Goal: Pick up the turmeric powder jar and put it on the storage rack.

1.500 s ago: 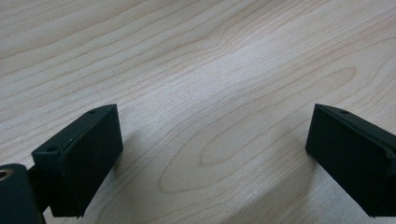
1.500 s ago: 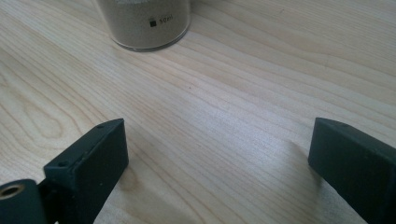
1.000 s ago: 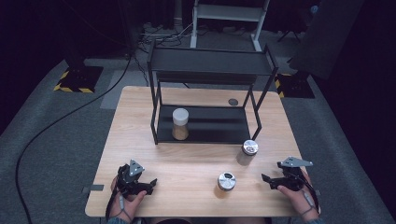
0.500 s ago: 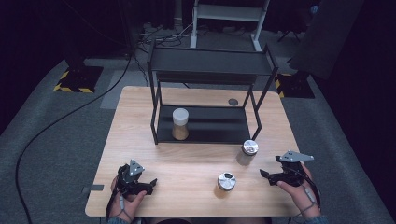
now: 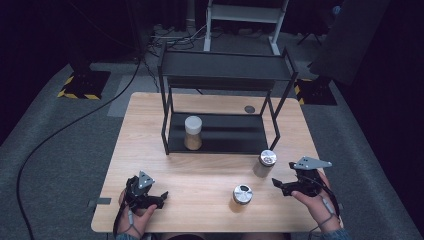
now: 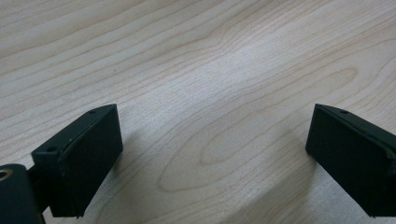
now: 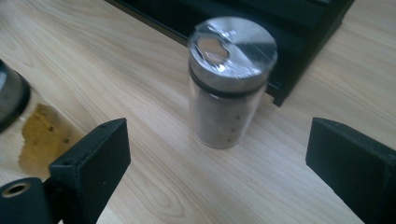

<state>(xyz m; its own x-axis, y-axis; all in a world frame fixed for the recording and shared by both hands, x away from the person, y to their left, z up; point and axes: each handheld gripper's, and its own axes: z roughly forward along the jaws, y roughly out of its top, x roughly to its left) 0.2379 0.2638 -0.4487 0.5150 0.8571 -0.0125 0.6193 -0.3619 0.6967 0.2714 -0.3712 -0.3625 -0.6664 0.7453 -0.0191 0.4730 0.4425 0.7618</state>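
Three jars on the table (image 5: 150, 125), counted in the high view: one w/ a pale lid (image 5: 193, 132) on the black rack's (image 5: 225, 70) lower shelf, one tall w/ a silver lid (image 5: 265, 163) upright on the wood just in front of the rack's right front corner, one short w/ a silver lid (image 5: 242, 195) nearer the person, between the two grippers. Two grippers, one rack w/ two shelves.

Vs. a second ago: right gripper (image 5: 285, 186) has crept left and a bit forward, closer to the tall silver-lid jar; left gripper (image 5: 161, 196) hasn't moved; jars unchanged.

Right gripper's jaws are spread wide, nothing between them. It sits near the tall jar, not touching. Right gripper view puts that jar (image 7: 229, 81) dead ahead, between the jaw lines but beyond the tips; shows what the high view can't: clear wall, light brown powdery fill, shiny film over the lid, black ring under it, rack base right behind. Short jar's edge (image 7: 11, 95) at far left, w/ an amber glow on the wood beside it.

Left gripper (image 6: 212, 140): jaws also wide apart, empty, low over bare wood grain in the left gripper view. High view places it near the table's front-left edge, well apart from all the jars.
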